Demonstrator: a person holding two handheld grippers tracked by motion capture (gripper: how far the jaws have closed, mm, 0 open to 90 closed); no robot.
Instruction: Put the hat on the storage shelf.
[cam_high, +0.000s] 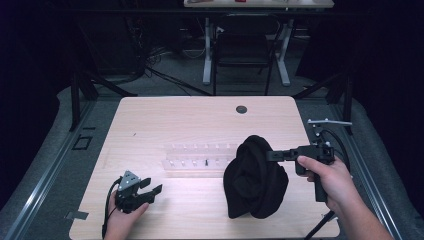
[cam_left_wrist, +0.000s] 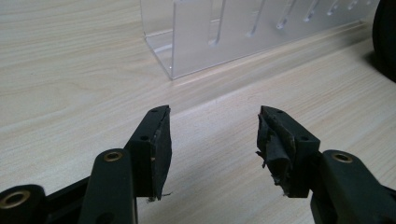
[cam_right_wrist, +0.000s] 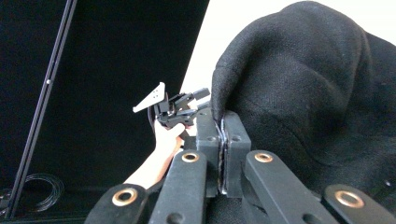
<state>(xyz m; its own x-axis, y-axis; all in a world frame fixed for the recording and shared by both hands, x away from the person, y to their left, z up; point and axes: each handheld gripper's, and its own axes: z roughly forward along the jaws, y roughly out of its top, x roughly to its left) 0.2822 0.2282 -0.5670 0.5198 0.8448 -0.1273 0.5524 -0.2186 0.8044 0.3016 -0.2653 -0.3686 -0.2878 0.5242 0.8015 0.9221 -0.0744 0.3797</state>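
The cloth (cam_high: 255, 177) at the lower right of the high view is plain black with no pattern. The tabletop (cam_high: 165, 120) is pale wood with a fine straight grain. The rack (cam_high: 200, 154) at its centre is clear plastic. Both grippers, left (cam_high: 145, 190) and right (cam_high: 272, 155), are black; the left carries a grey plate.

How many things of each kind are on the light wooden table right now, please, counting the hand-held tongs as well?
Black fabric garments, bunched up: 1, pinched at its upper edge by the right tongs
Clear plastic slotted racks: 1
Hand-held black tongs: 2, the left tongs open and holding nothing
Total: 4
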